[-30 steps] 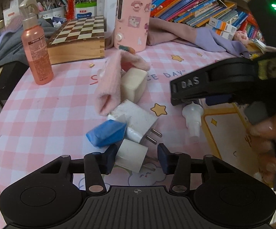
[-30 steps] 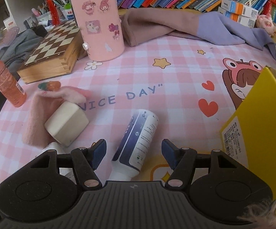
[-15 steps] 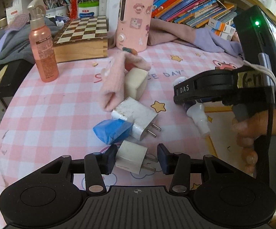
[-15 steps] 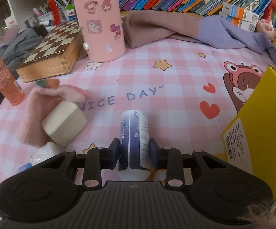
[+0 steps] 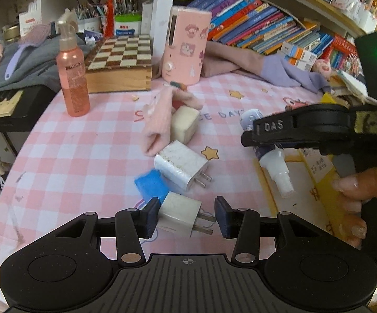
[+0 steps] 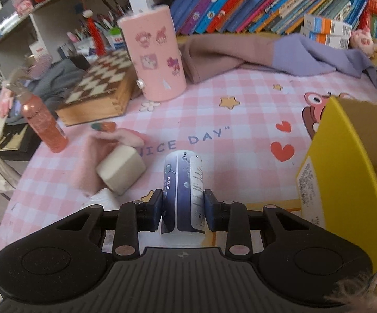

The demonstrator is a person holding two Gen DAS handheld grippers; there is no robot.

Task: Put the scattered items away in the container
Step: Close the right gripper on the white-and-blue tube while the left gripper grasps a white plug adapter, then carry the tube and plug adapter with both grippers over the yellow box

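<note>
My right gripper [image 6: 182, 210] is shut on a blue-and-white spray bottle [image 6: 184, 190], lifted off the pink checked table; the bottle also shows in the left wrist view [image 5: 273, 156]. The yellow cardboard box [image 6: 344, 172] stands just to its right. My left gripper [image 5: 187, 215] is open, its fingers either side of a small white charger plug [image 5: 179, 214] on the table. Beyond it lie a larger white charger [image 5: 180, 164], a blue packet [image 5: 150, 186], a cream block [image 5: 184, 124] and a pink glove [image 5: 158, 120].
A pink pump bottle [image 5: 72, 78], a wooden chessboard box [image 5: 120, 62] and a pink cylinder with stickers [image 5: 185, 47] stand at the back. Folded brown and purple cloth [image 6: 266, 52] lies before a row of books. The table edge drops off at the left.
My right gripper closed on the spray bottle and lifted it, turning it upright along the fingers. My left gripper moved forward so the small plug sits between its open fingers.
</note>
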